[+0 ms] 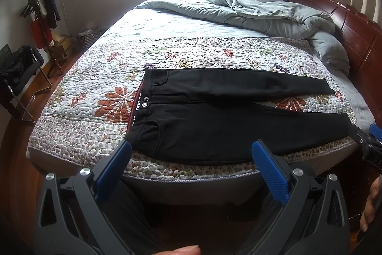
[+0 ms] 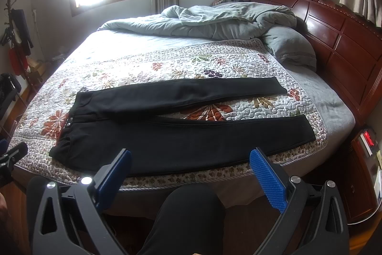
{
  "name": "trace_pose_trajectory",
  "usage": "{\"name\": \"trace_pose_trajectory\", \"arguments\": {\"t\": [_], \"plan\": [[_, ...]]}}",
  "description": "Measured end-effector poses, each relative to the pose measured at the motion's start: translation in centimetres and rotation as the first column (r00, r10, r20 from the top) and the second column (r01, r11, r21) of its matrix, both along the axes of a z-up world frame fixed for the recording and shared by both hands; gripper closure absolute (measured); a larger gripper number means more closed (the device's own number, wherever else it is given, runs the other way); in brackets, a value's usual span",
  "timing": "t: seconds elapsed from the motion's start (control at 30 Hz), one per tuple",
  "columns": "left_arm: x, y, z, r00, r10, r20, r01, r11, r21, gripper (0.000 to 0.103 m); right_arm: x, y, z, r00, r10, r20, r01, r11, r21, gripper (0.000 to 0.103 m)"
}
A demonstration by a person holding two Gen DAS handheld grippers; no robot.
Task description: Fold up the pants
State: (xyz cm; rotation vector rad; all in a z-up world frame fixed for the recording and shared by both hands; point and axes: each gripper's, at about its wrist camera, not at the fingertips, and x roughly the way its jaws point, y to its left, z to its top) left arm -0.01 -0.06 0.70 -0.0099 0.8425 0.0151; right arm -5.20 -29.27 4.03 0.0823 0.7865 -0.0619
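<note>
Pants [image 1: 226, 126]: black, laid flat and unfolded along the near edge of the bed [image 1: 78, 159], on the floral quilt [image 1: 100, 78]; waistband toward the bed's left end, both legs running right with a strip of quilt showing between them.
Left claw [image 1: 191, 154]: jaws wide apart, holding nothing; it hovers off the near edge, aimed at the waist end, its left blue pad level with the near waistband corner.
Right claw [image 2: 191, 164]: jaws wide apart, empty; aimed at the middle of the near leg, clear of the fabric.
Stage: judged as not yet started; no fold is visible.
Risk 1: a pinch that takes the quilt along with the pants would drag the cover and skew the fold.
Risk 2: the near leg lies close to the bed's edge; an uneven lift from one claw only could let it slide off.
Left view only: waistband button, red inner band, right claw at the frame's right edge.
Right view only: both leg hems in full, a knee [image 2: 191, 207] below the edge, a red-digit display [image 2: 368, 139] beside the headboard [image 2: 334, 40].
</note>
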Motion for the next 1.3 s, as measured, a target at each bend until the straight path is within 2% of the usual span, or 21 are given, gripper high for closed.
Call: {"name": "trace_pose_trajectory", "arguments": {"t": [0.83, 1.07, 1.1, 1.17, 1.23, 1.27, 1.3], "plan": [[0.4, 0.3, -0.5, 1.0, 0.005, -0.012, -0.005, 1.0, -0.002, 0.003, 0.6, 0.3, -0.6, 1.0, 0.005, -0.016, -0.005, 1.0, -0.002, 0.004], [1.2, 0.5, -1.2, 1.0, 0.005, -0.02, -0.005, 1.0, 0.024, 0.003, 1.4, 0.6, -1.2, 0.999, 0.018, -0.029, -0.018, 1.0, -0.008, 0.004], [1.5, 0.5, -1.4, 1.0, -0.007, -0.016, 0.008, 0.999, 0.041, 0.003, 1.9, 0.8, -1.2, 0.998, 0.053, -0.029, -0.053, 0.999, -0.001, 0.004], [2.0, 0.0, -2.3, 0.993, -0.115, 0.022, 0.112, 0.988, 0.104, 0.003, 2.5, 1.0, -1.0, 0.992, 0.129, -0.004, -0.129, 0.991, 0.037, 0.004], [3.1, 0.1, -4.1, 0.981, -0.192, 0.009, 0.188, 0.968, 0.165, 0.003, 3.7, 0.7, -1.2, 0.965, 0.236, 0.116, -0.246, 0.966, 0.082, 0.004], [3.7, 0.3, -4.7, 0.979, -0.205, -0.013, 0.205, 0.963, 0.175, 0.003, 5.0, 1.0, -1.9, 0.954, 0.282, 0.102, -0.288, 0.957, 0.043, 0.004], [4.7, 0.9, -5.7, 0.972, -0.232, -0.046, 0.237, 0.954, 0.183, 0.003, 6.4, 1.5, -2.7, 0.947, 0.316, 0.05, -0.316, 0.949, -0.006, 0.004]]}}
